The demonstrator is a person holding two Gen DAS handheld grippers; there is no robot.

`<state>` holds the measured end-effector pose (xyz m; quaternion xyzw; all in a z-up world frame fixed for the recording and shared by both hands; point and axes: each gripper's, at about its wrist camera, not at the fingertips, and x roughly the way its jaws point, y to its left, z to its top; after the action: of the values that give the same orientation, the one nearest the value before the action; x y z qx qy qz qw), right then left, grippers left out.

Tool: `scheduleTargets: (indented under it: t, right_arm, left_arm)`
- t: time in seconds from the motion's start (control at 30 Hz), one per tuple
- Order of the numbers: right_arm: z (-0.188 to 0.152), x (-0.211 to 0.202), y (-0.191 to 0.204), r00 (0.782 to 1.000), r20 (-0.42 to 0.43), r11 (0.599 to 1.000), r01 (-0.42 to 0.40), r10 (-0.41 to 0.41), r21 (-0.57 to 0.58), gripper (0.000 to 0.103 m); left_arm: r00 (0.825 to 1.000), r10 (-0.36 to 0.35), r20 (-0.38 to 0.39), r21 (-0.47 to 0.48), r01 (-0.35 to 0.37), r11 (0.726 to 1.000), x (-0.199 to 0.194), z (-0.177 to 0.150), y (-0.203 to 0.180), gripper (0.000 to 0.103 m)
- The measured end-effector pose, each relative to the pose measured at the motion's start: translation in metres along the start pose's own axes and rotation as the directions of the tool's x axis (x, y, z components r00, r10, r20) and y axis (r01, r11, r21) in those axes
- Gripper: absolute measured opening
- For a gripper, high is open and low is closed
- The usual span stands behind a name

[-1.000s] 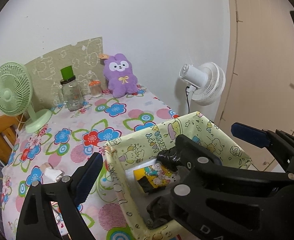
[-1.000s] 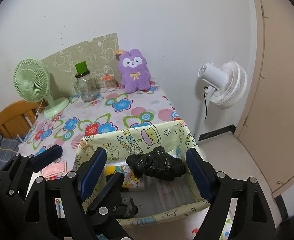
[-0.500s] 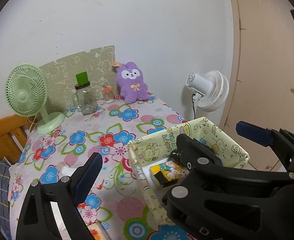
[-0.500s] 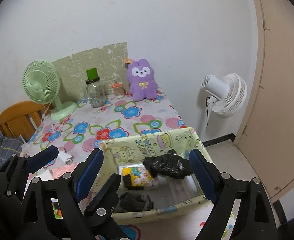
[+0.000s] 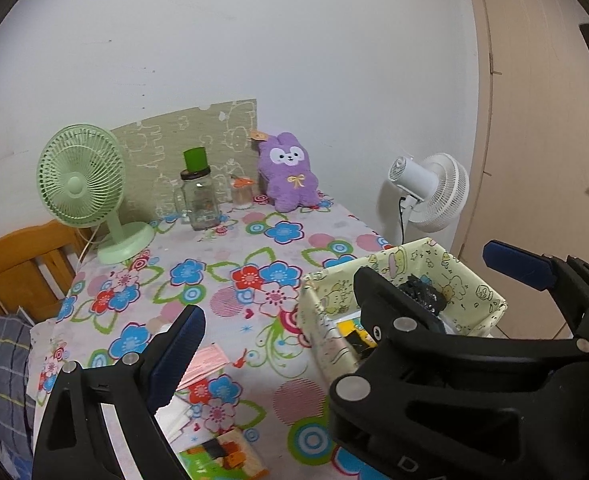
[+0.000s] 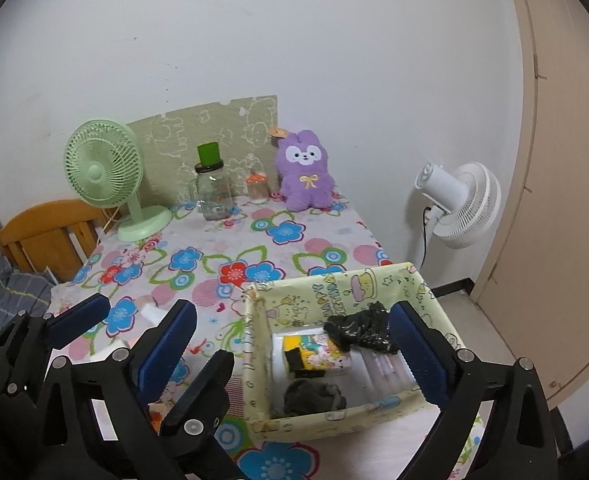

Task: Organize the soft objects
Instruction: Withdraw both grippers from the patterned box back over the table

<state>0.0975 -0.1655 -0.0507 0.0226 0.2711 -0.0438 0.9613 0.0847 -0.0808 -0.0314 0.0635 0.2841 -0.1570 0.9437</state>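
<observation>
A pale yellow cartoon-print fabric box [image 6: 334, 292] [image 5: 326, 292] stands at the table's near right corner. Inside lie a crumpled black plastic bag [image 6: 358, 330] [image 5: 424, 294], a yellow cartoon packet [image 6: 318, 354] and a dark grey soft item [image 6: 314, 394]. A purple plush rabbit [image 6: 304, 176] [image 5: 288, 172] sits at the far edge against the wall. My right gripper [image 6: 294, 344] is open and empty, held above the box's near side. My left gripper [image 5: 342, 300] is open and empty, above the table left of the box. A pink item [image 5: 204, 364] lies under its left finger.
A green desk fan [image 6: 106, 176], a glass jar with a green lid [image 6: 212, 188] and a small orange-lidded jar [image 6: 257, 190] stand at the back. A white floor fan [image 6: 462, 204] is beyond the table's right edge. A wooden chair [image 6: 42, 236] is at left. A colourful packet [image 5: 222, 456] lies near.
Both grippers have pulled back and risen from the box. The black bag, between the right fingers a second ago, now lies inside the box.
</observation>
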Motion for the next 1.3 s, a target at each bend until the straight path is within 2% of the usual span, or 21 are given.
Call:
scheduleTargets:
  t: [0.43, 0.67, 1.0, 1.3]
  right_arm:
    - [-0.005, 0.0, 0.042, 0.999, 0.018, 0.997, -0.034, 0.035, -0.067, 0.103]
    - [-0.014, 0.002, 0.061, 0.995, 0.031, 0.993, -0.089, 0.092, -0.076, 0.103]
    - [-0.03, 0.013, 0.086, 0.99, -0.005, 0.987, -0.144, 0.144, -0.064, 0.103]
    - [-0.046, 0.026, 0.104, 0.979, -0.063, 0.978, -0.197, 0.192, -0.072, 0.103]
  left_arm:
    - [0.999, 0.041, -0.007, -0.027, -0.042, 0.999, -0.008, -0.016, 0.037, 0.096]
    - [0.997, 0.075, -0.009, -0.031, -0.075, 0.997, -0.014, -0.027, 0.052, 0.096]
    - [0.992, 0.12, -0.042, -0.06, -0.122, 0.991, -0.011, -0.046, 0.077, 0.096]
    - [0.989, 0.124, -0.079, -0.088, -0.131, 0.987, -0.006, -0.066, 0.093, 0.096]
